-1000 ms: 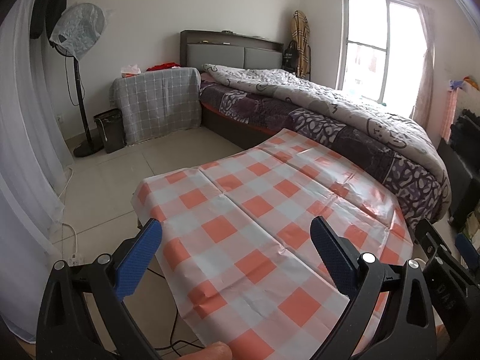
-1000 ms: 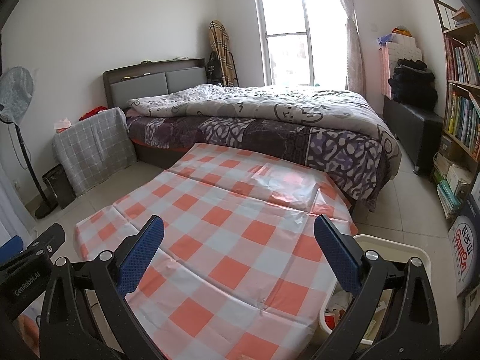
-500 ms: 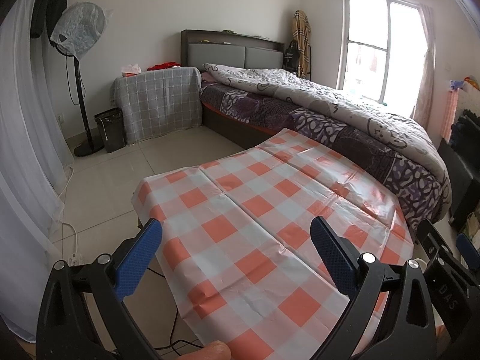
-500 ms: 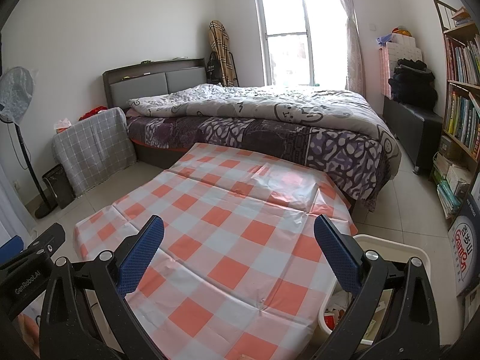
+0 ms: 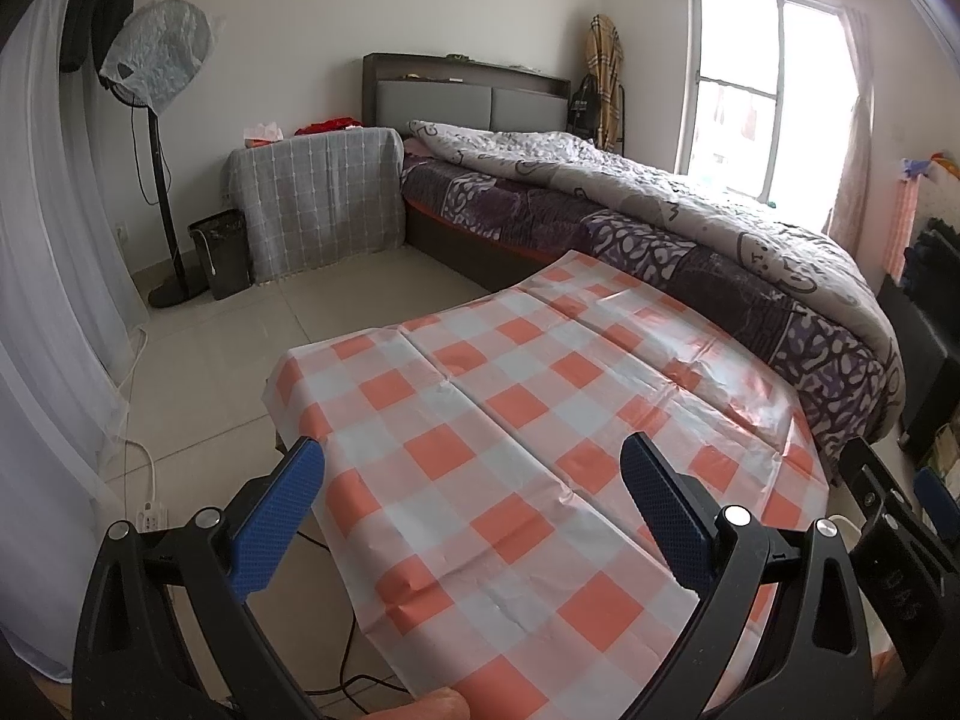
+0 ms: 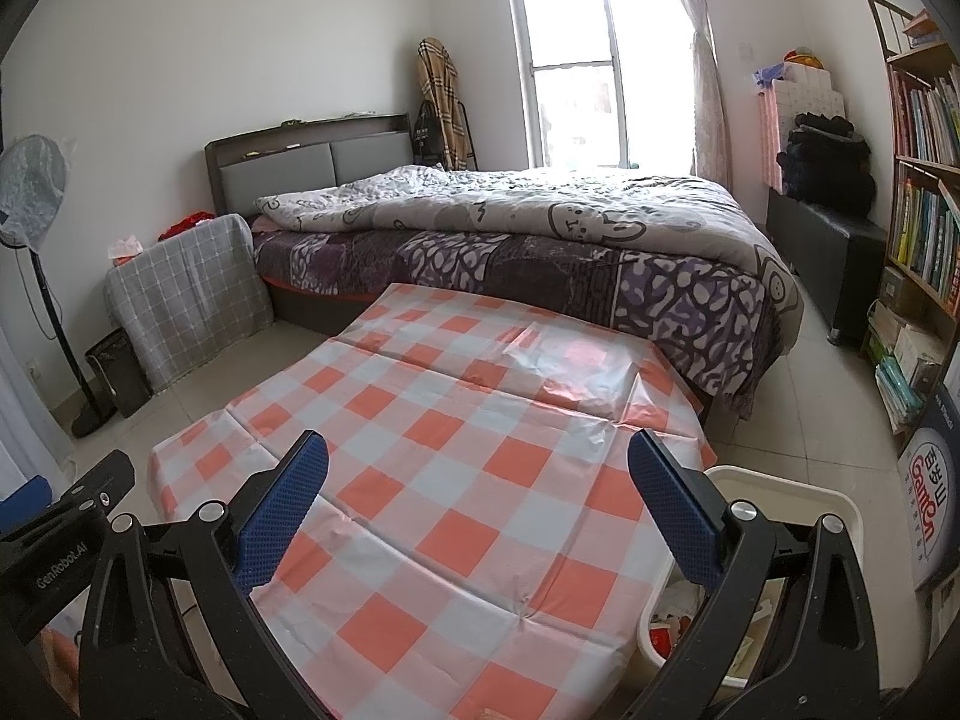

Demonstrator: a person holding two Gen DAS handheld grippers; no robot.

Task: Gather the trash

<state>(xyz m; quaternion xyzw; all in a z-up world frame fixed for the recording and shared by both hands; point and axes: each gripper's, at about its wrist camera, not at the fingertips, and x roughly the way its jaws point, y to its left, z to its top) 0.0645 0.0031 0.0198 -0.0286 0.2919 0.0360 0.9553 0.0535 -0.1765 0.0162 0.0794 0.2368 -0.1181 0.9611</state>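
Grippers first: left gripper (image 5: 473,504), black frame with blue textured pads, stands with jaws wide apart and nothing between them, held above the near end of a table covered in an orange-and-white checked plastic cloth (image 5: 540,420). Right gripper (image 6: 478,495), same build, likewise spread wide and holding nothing, above the same cloth from the right side. Each gripper shows at the edge of the other's view.

Task item: cream plastic waste bin (image 6: 786,492) stands on the tiled floor just beside the near right corner of the table; red and white scraps of trash (image 6: 675,618) lie inside it, partly hidden behind the right gripper's finger. Cloth surface carries fold creases and glare only.

Surroundings: bed with grey patterned quilt and purple sheet (image 6: 540,240) lies at the far end of the table. Small stand draped in grey checked fabric (image 5: 318,204) sits left of the bed, a dark bin (image 5: 221,252) and a plastic-wrapped pedestal fan (image 5: 157,66) further left. Wooden bookshelf (image 6: 918,168) fills the right wall. Bright window (image 6: 594,60) on the far wall
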